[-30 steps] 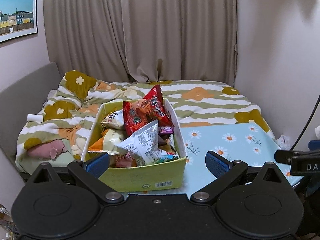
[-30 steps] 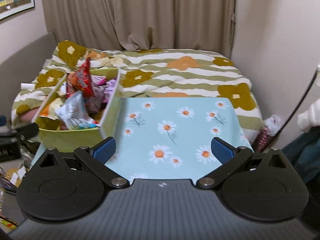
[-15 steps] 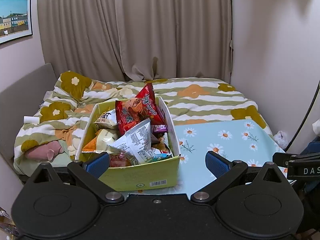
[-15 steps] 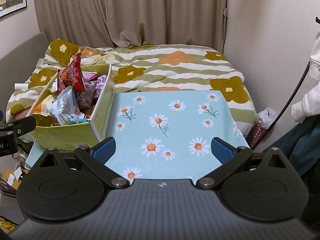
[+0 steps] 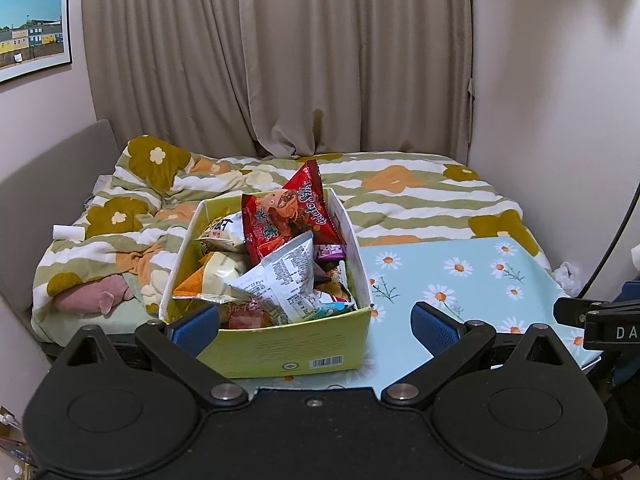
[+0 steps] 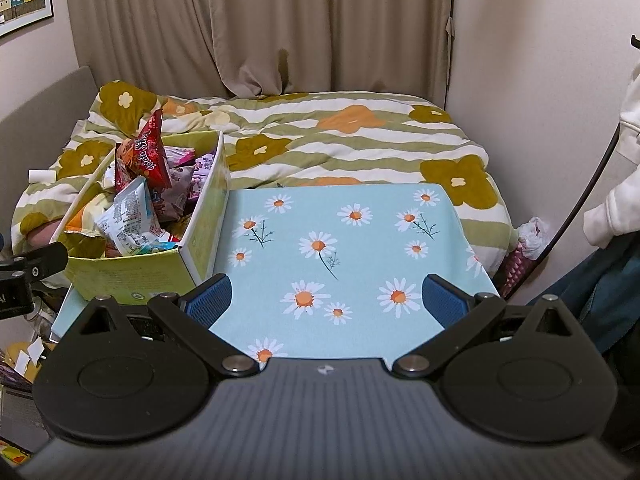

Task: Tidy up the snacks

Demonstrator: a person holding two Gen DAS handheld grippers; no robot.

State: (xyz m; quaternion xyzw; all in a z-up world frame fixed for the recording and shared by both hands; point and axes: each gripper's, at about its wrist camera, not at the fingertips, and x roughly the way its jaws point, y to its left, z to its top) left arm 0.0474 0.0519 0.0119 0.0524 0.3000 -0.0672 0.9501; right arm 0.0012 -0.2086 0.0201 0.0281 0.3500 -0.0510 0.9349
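A yellow-green cardboard box (image 5: pixel 276 354) sits at the lower centre of the left wrist view, on the left part of a bench covered with a pale blue cloth printed with daisies (image 6: pixel 340 240). The box is heaped with snack packets. A red packet (image 5: pixel 290 212) stands upright at the back of the pile, its top poking above the box rim. In front of it, a white packet covered in small print (image 5: pixel 284 276) leans at a tilt toward the near wall. To the left lie a pale cream packet (image 5: pixel 222 270) and an orange packet (image 5: pixel 192 286), and a purple packet (image 5: pixel 330 251) shows near the right wall. In the right wrist view the same box appears at the middle left of the frame, with the daisy cloth stretching bare to its right. The left gripper (image 5: pixel 316 322) is held low in front of the box with its two blue-padded fingers spread wide apart, holding nothing; its left pad (image 5: pixel 196 326) overlaps the box's near left corner in the picture, though I cannot tell whether it touches. The right gripper (image 6: pixel 326 300) hovers over the near edge of the cloth, its blue pads also spread wide and holding nothing. Beyond the bench lies a bed with a green and white striped quilt (image 6: pixel 340 136) patterned with large flowers. Beige curtains (image 5: pixel 280 60) hang across the back, and a framed picture (image 5: pixel 32 28) is at the upper left.
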